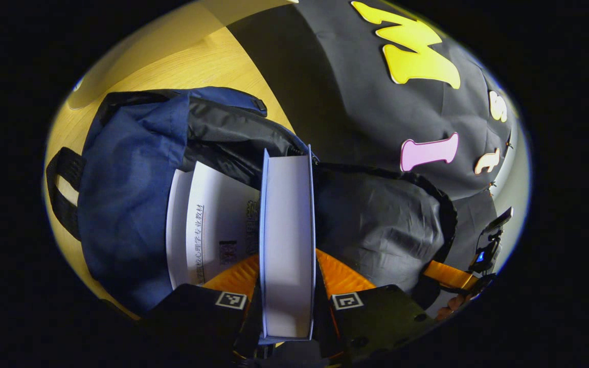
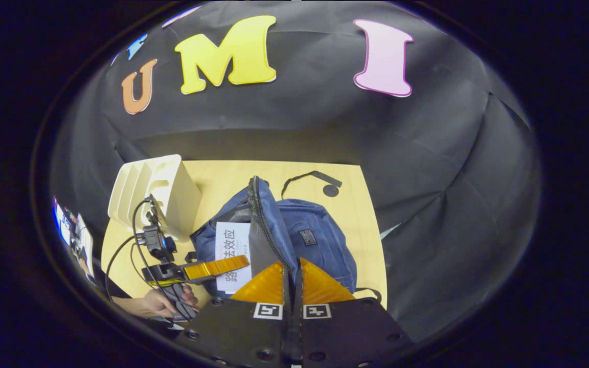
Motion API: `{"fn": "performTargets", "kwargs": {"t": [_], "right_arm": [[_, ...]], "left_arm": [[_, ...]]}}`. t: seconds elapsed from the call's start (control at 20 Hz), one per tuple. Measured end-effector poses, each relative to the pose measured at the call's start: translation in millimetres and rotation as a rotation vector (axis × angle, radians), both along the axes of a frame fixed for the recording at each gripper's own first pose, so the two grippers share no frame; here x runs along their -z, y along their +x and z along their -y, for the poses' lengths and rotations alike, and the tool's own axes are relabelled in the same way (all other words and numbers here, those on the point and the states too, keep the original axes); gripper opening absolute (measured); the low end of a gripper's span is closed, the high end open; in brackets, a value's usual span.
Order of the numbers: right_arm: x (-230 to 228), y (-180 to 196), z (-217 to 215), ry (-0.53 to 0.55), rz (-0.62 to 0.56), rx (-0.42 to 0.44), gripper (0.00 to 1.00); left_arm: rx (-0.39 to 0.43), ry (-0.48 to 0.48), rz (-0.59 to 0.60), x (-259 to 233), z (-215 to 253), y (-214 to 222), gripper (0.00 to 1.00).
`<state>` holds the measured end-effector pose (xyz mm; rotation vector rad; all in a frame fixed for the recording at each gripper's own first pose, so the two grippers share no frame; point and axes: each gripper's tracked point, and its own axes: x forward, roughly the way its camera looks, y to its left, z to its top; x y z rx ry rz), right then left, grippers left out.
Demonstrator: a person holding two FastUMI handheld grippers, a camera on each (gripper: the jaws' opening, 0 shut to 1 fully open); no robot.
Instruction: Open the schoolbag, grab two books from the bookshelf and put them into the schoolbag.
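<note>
Two books are at the bag (image 1: pixel 126 204): one (image 1: pixel 207 225) already lies inside at centre left of the left gripper view, and the second (image 1: pixel 287 245) stands edge-on, clamped between the left gripper's (image 1: pixel 288 291) fingers, aimed at the opening. In the right gripper view, the right gripper (image 2: pixel 291 286) pinches the bag's flap (image 2: pixel 269 230) at bottom centre, likely to hold the mouth open. The shelf (image 2: pixel 154 194) stands upper left.

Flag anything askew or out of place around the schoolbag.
Nothing stands out. The schoolbag lies open on the table, one book inside; the left tool grips a second book at the opening.
</note>
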<state>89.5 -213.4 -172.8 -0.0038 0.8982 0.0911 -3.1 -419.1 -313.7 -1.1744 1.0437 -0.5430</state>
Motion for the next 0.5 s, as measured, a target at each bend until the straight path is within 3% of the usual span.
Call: {"fn": "performTargets", "kwargs": {"t": [0.05, 0.1, 0.15, 0.3, 0.5], "right_arm": [[1, 0, 0, 0.0, -0.003, -0.001, 0.0], [2, 0, 1, -0.001, -0.004, -0.002, 0.0], [2, 0, 1, 0.0, -0.005, -0.001, 0.0], [4, 2, 1, 0.009, -0.009, 0.003, 0.03], [7, 2, -5, 0.016, -0.012, -0.009, 0.0]], "left_arm": [[0.013, 0.013, -0.013, 6, 2, -1, 0.47], [0.017, 0.015, -0.028, 8, 1, 1, 0.6], [0.026, 0.019, -0.047, 9, 2, 0, 0.64], [0.09, 0.075, -0.072, 10, 4, -6, 0.71], [0.154, 0.172, -0.105, 9, -2, -18, 0.79]]}}
